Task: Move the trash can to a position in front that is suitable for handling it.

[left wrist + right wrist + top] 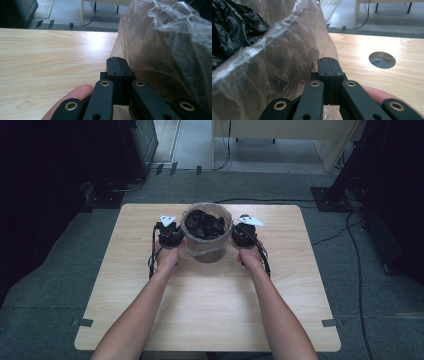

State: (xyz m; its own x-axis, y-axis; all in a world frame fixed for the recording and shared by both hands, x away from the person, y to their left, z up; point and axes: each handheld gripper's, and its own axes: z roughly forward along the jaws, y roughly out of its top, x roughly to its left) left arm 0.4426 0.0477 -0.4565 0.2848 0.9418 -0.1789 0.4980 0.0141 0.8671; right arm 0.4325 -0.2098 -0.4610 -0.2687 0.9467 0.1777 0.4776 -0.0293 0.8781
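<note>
A small bin point(207, 253) stands at the middle back of the wooden table point(210, 300). A translucent bag liner point(191, 244) is folded over its rim, and crumpled black plastic point(204, 225) lies inside. My left gripper point(170, 236) sits against the bin's left side, my right gripper point(243, 234) against its right side. In the left gripper view the jaws point(117, 60) are pressed together beside the liner point(165, 42). The right gripper view shows the same shut jaws point(328, 60) by the liner point(277, 55), with black plastic point(234, 27) beyond. I see nothing pinched between either pair.
A round cable hole point(382, 60) is cut in the table to the right of the bin. Cables point(355, 250) run over the grey floor on the right. Dark equipment point(50, 180) stands at the left, and a pale desk point(280, 132) beyond the table.
</note>
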